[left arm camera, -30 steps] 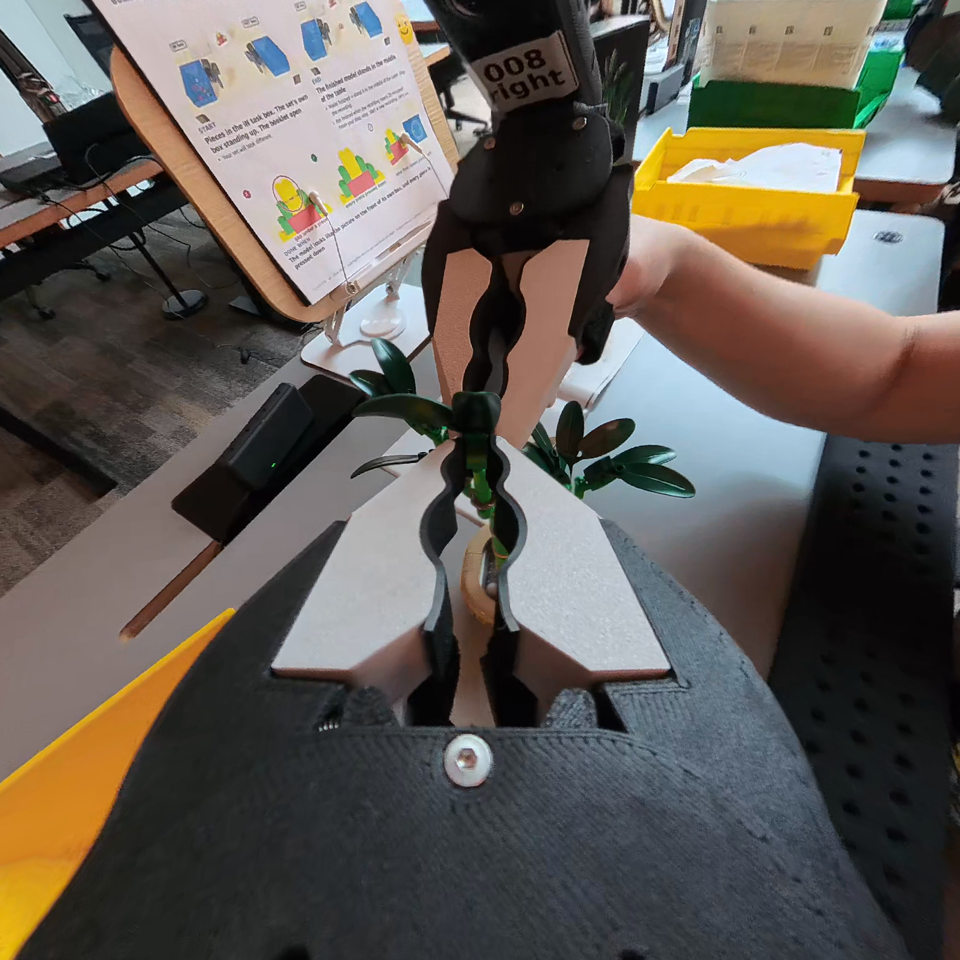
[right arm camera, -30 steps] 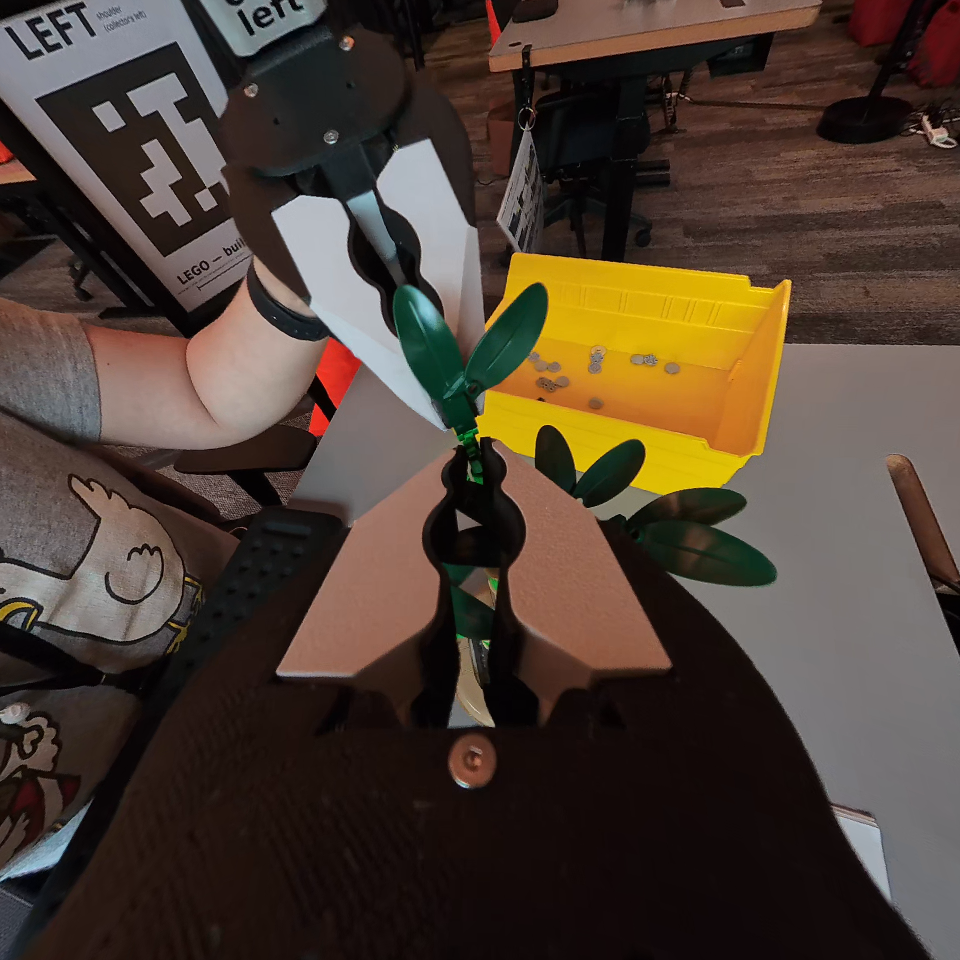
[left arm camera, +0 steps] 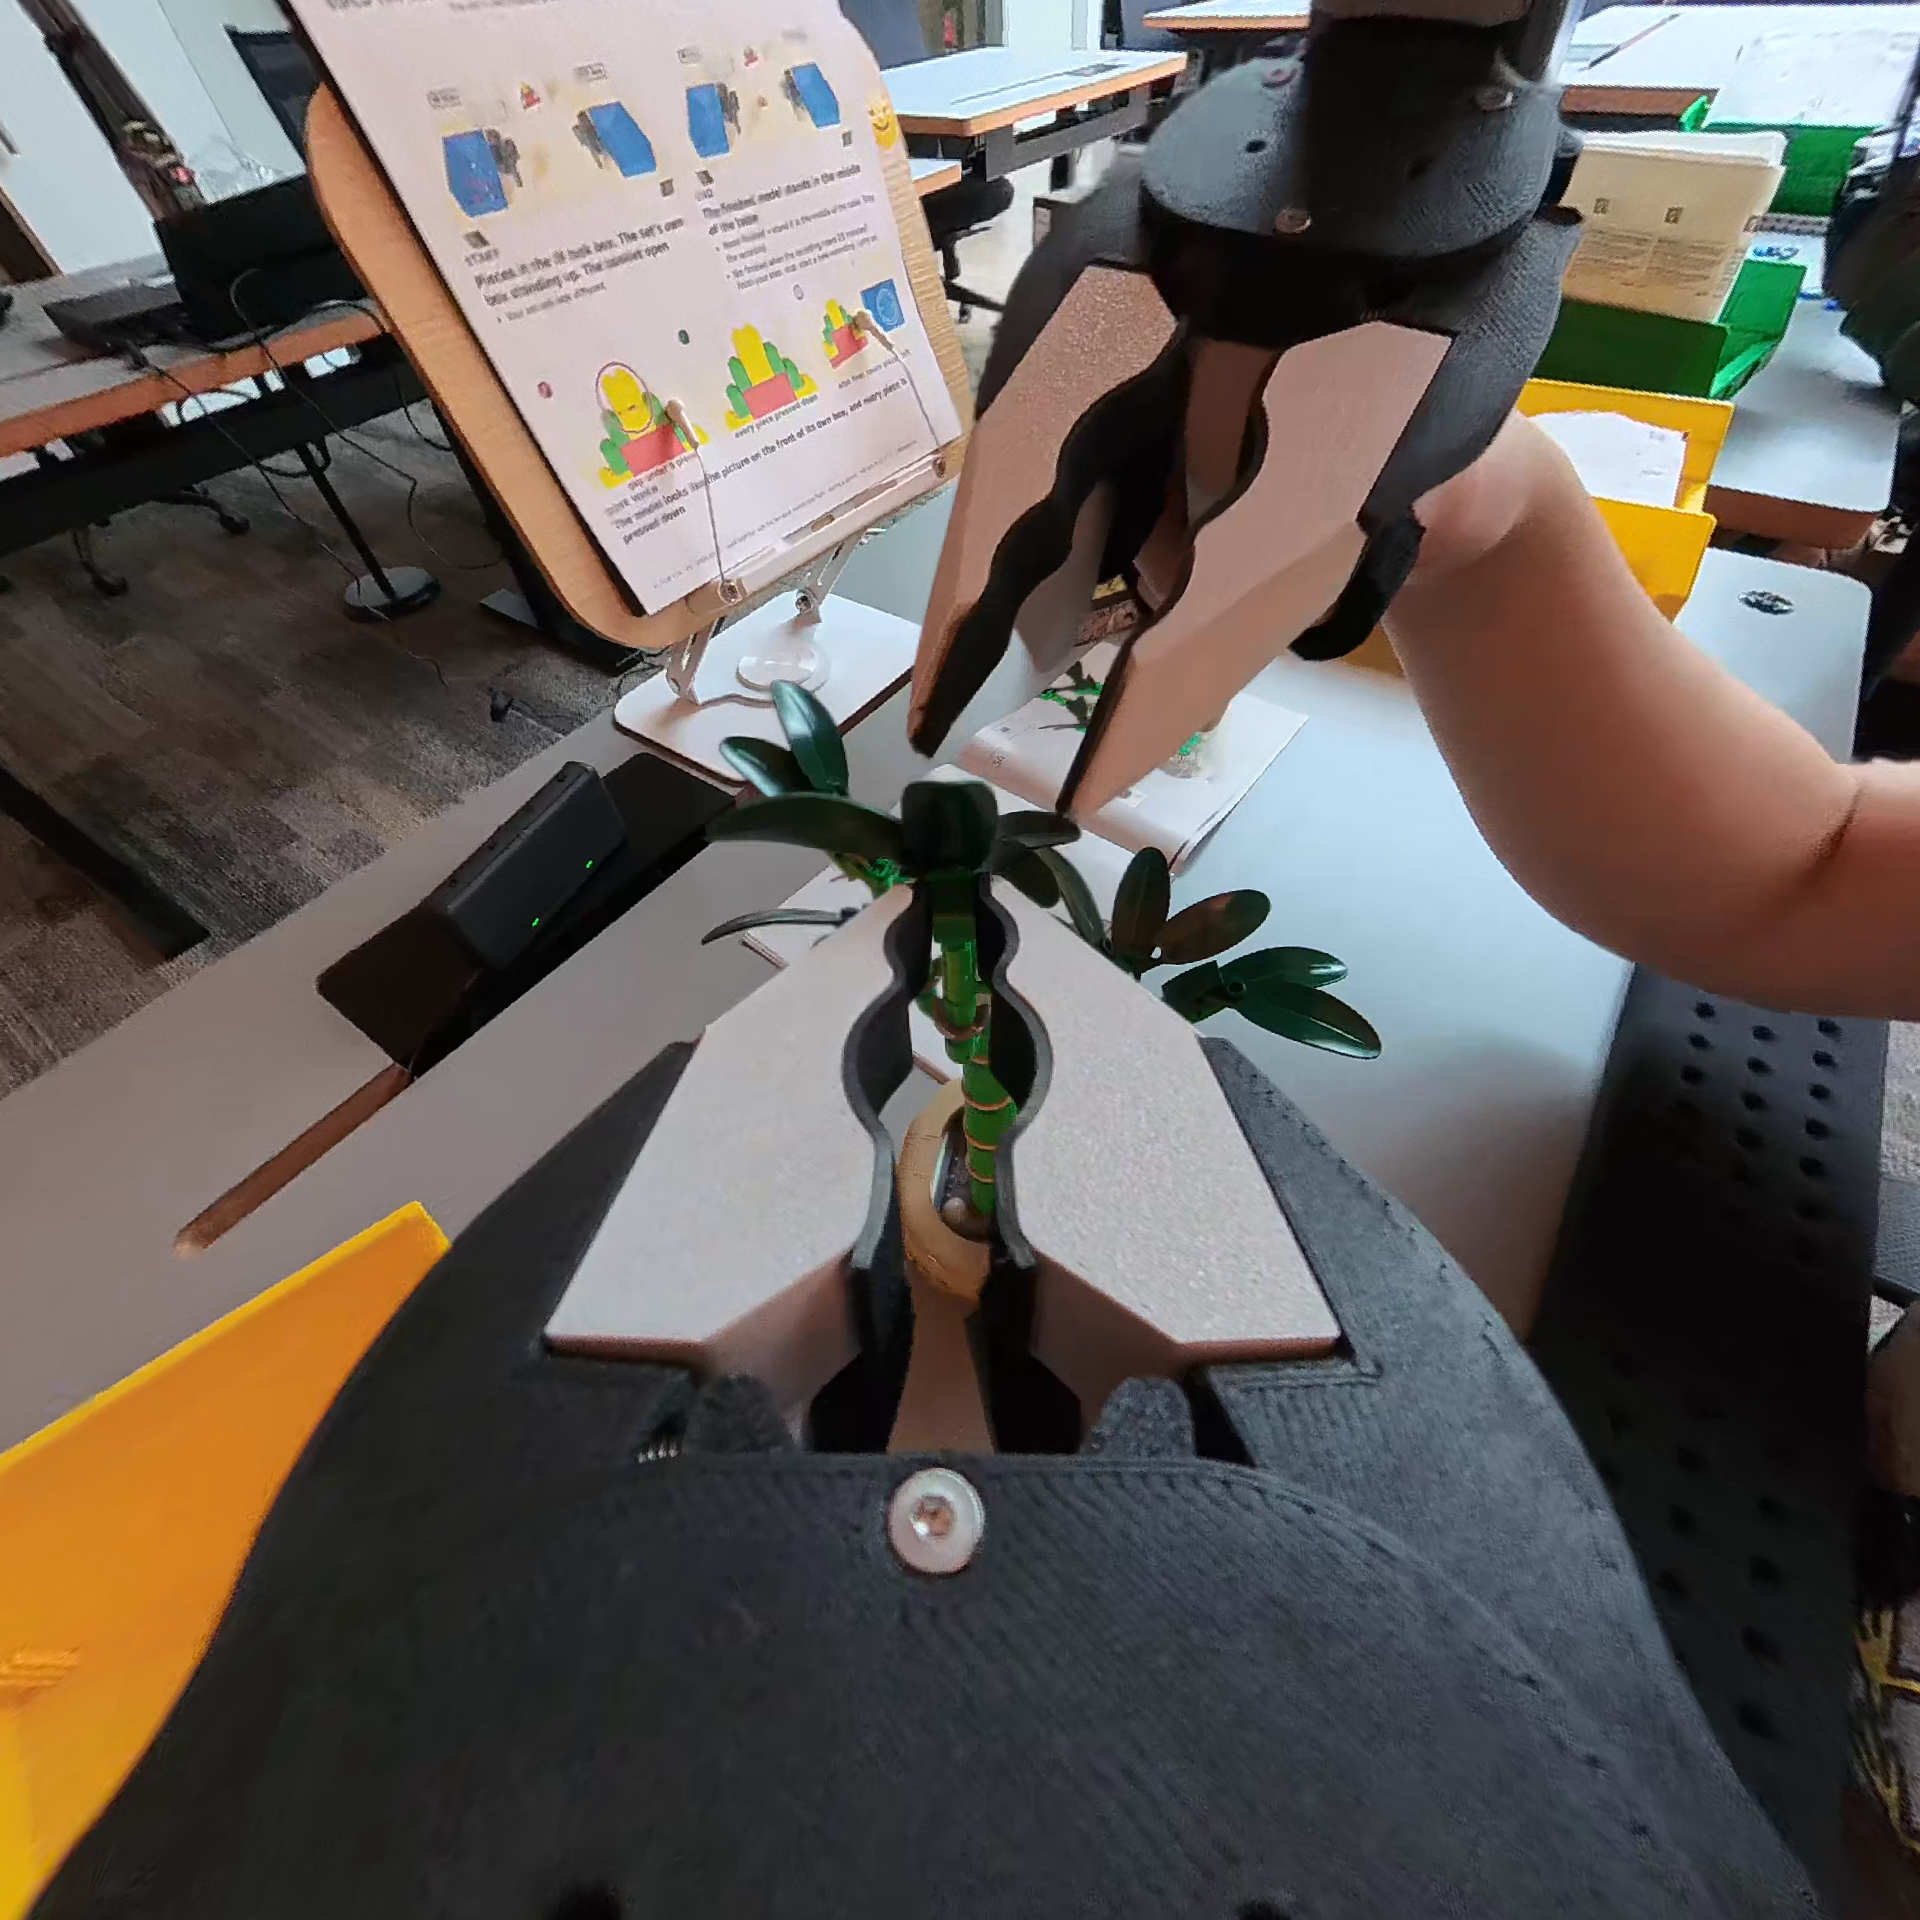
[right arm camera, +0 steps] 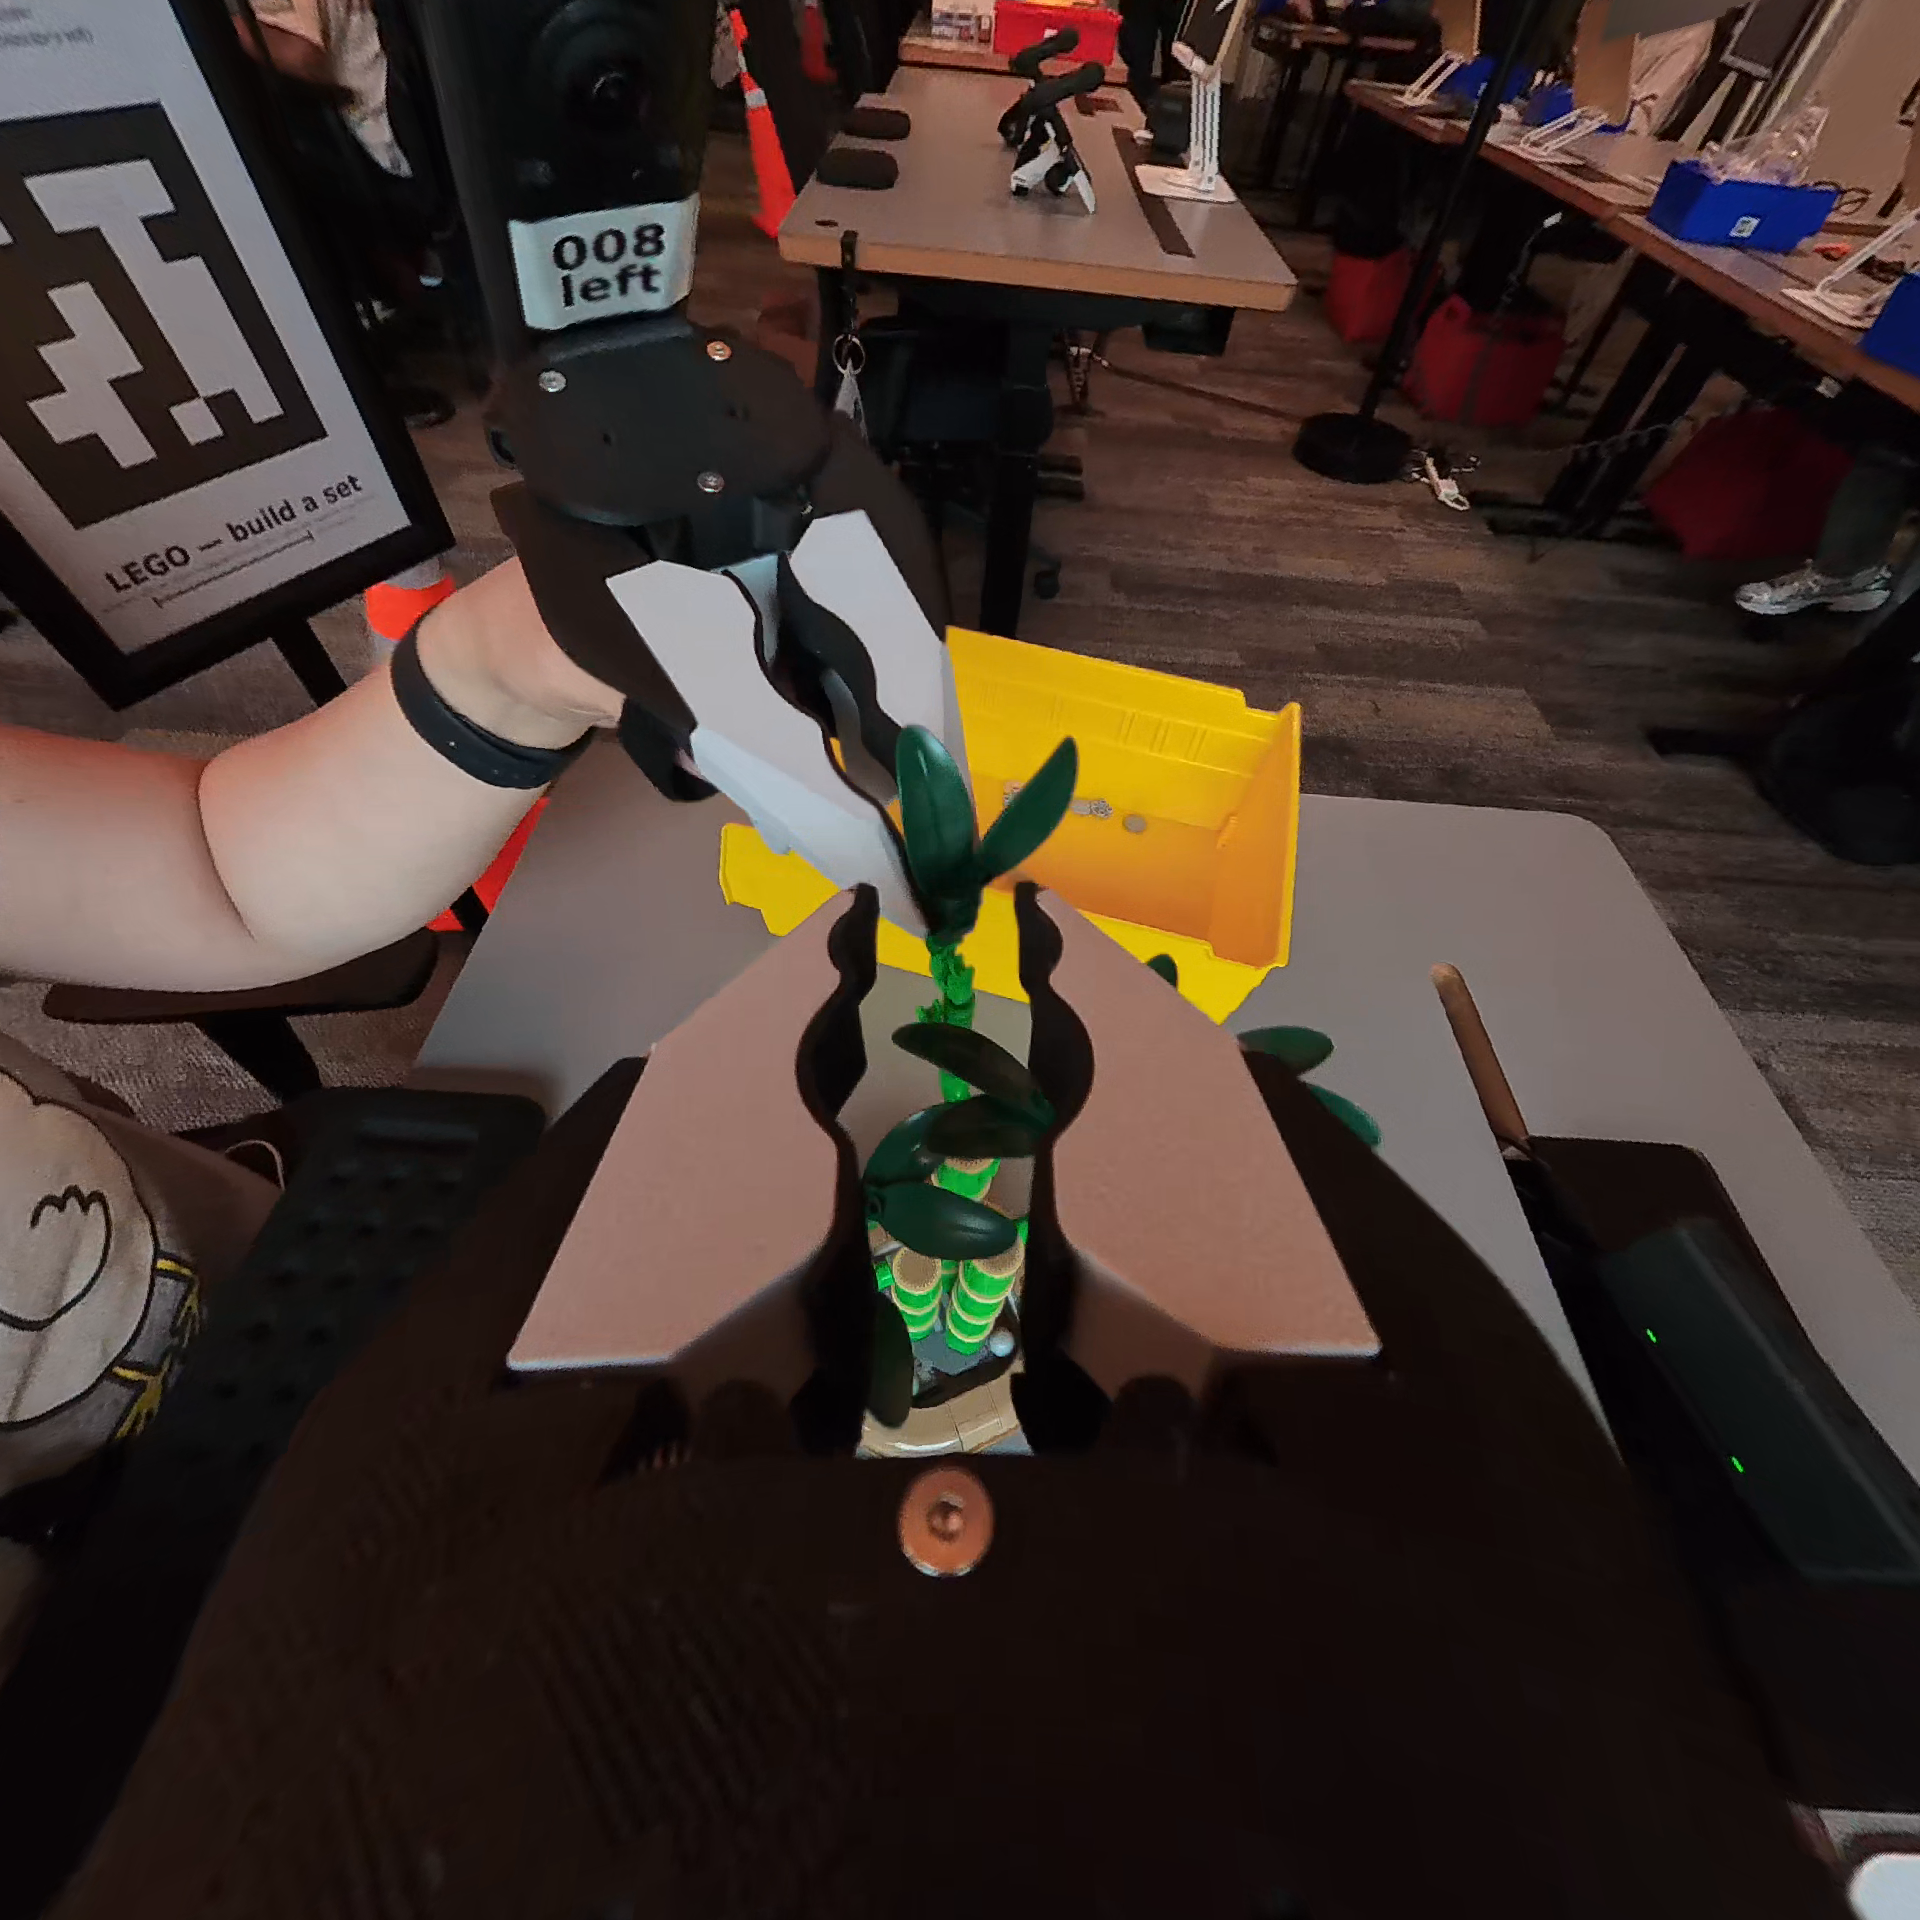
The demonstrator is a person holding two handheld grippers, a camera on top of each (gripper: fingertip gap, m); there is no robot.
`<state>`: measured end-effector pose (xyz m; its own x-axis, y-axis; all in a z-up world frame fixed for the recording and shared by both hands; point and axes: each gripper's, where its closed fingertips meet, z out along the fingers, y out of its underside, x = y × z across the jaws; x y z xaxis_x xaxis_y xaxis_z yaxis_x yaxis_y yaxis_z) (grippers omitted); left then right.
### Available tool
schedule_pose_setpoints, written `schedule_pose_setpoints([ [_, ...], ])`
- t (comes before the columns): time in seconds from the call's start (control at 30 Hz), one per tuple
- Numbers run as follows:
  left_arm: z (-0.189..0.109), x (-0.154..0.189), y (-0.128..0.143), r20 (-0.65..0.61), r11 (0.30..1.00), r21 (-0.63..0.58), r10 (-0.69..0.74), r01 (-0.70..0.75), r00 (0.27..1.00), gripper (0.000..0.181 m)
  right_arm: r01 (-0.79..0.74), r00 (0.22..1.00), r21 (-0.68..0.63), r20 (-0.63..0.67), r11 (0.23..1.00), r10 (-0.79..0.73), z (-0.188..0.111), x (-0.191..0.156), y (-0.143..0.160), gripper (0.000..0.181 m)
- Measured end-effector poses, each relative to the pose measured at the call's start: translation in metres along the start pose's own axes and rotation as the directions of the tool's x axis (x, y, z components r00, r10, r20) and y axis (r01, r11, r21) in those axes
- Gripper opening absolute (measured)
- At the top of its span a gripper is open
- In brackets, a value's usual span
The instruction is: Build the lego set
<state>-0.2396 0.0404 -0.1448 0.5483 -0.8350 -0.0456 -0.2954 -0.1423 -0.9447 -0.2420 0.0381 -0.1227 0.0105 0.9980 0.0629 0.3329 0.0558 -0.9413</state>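
The lego plant (left arm camera: 966, 1029) — a bright green segmented stem with dark green leaves rising from a tan round base — stands upright on the grey table (left arm camera: 1434, 831), near its middle. The left gripper (left arm camera: 948, 914) is closed on the stem just below the top leaf cluster, its fingers pressing the stem from both sides. The right gripper (right arm camera: 940, 909) is spread apart and holds nothing; in its own view the stem and leaves lie between its fingers without contact, and in the left wrist view its tips hang just above the top leaves. A yellow bin (right arm camera: 1174, 790) sits behind the plant, holding a few small grey pieces. An instruction sheet (left arm camera: 665, 270) on a tilted wooden stand stands farther back — beside a booklet (left arm camera: 1164, 769) lying flat on the table.
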Motion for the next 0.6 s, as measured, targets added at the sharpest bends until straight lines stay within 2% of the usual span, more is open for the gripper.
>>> schedule_pose_setpoints([
  [0.2,-0.001,-0.002,0.001,0.024,0.999,-0.041,0.014,-0.013,1.0,0.006,-0.021,1.0,-0.022,0.009,1.0,0.021,0.006,-0.007,0.018,0.028],
  [0.33,0.001,-0.003,0.001,0.025,0.999,-0.05,0.017,-0.015,1.0,0.006,-0.002,0.98,-0.049,-0.198,0.999,-0.008,0.014,0.009,0.025,0.032],
  [0.43,0.002,-0.003,0.0,0.026,0.999,-0.05,0.021,-0.019,0.999,0.006,0.078,0.908,-0.049,-0.409,0.996,-0.092,0.002,0.008,0.02,0.03],
  [0.47,0.001,-0.003,0.0,0.029,0.998,-0.051,0.024,-0.023,0.999,0.006,0.107,0.88,-0.042,-0.462,0.993,-0.114,-0.004,0.004,0.015,0.023],
  [0.53,0.001,-0.003,0.0,0.028,0.998,-0.053,0.026,-0.025,0.999,0.006,0.112,0.854,-0.046,-0.506,0.993,-0.12,-0.005,-0.008,0.008,0.019],
  [0.6,0.001,-0.004,0.001,0.025,0.999,-0.051,0.018,-0.017,1.0,0.006,0.061,0.838,-0.11,-0.534,0.992,-0.111,-0.003,-0.015,0.016,0.014],
])
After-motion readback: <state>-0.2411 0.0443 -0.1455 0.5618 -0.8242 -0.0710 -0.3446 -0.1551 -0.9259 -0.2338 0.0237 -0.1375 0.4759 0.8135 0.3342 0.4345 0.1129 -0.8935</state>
